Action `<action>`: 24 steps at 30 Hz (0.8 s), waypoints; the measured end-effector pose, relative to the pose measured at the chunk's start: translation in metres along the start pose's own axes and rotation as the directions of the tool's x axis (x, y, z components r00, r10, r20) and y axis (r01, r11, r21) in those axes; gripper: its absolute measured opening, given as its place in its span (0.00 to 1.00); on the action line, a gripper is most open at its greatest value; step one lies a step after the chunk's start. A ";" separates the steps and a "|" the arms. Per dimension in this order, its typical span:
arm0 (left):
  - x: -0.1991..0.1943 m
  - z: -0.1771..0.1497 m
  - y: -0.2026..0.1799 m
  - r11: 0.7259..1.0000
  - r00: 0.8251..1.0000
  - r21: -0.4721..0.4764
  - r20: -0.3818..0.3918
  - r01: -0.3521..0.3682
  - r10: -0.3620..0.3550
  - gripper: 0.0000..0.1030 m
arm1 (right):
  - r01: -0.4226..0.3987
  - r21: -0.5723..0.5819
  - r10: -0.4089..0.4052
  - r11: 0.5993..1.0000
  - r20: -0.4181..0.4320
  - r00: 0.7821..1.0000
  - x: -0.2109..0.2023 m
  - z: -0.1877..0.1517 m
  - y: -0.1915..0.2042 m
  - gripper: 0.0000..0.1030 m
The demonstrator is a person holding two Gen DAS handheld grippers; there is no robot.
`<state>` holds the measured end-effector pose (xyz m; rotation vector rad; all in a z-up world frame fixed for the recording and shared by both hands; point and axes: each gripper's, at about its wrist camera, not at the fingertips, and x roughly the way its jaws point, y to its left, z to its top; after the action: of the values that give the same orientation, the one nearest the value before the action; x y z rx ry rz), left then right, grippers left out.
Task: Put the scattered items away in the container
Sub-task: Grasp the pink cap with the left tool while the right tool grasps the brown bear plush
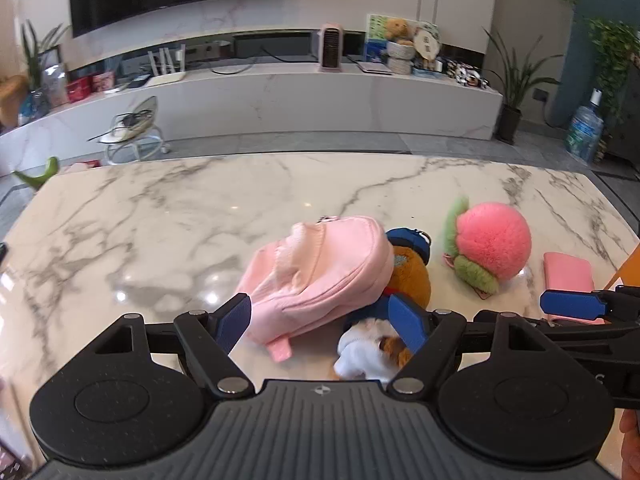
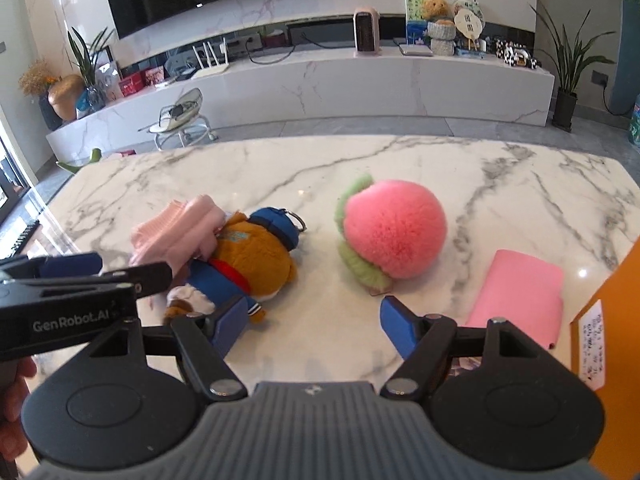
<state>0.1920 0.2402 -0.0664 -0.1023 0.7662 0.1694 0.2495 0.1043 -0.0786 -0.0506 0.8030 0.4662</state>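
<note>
- Your left gripper (image 1: 320,322) stands with its jaws wide apart and nothing pressed between the 2 blue ribbed pads; the near end of the pink backpack (image 1: 320,276) sits in the gap, just beyond the left pad.
- Your right gripper (image 2: 312,326) is likewise spread and empty, its pads over bare marble between the plush bear (image 2: 244,264) and the peach plush (image 2: 394,236).
- Key relation: the backpack lies straight ahead of your left fingers, its long axis running away from them and tilting rightward, so the jaws straddle its narrow lower end. The left hand is plainly nearer to it; the right hand is nearer to the peach plush.
- The backpack is soft pink fabric with a zip seam and a small strap tab; it rests partly over the bear, touching it, so judge that a lift may drag the bear.
- The bear is brown pile in a blue jacket and cap, lying on its side, with a metal key ring at the cap.
- The peach plush is a round, long-piled pink ball with green fuzzy leaves.
- The pink wallet (image 2: 520,296) is flat, smooth and rectangular, to the right.
- An orange box (image 2: 616,336), probably the container, borders the table (image 2: 280,172) at far right.
</note>
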 end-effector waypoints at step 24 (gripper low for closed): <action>0.012 0.002 0.044 0.998 0.999 -0.065 0.042 -0.024 0.026 0.70 | -0.081 0.028 0.082 0.996 -0.028 0.996 0.041 0.018 0.019 0.80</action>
<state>0.1935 0.2852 -0.0753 -0.1500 0.7193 0.2195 0.2780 0.1409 -0.0921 0.0002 0.8425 0.5331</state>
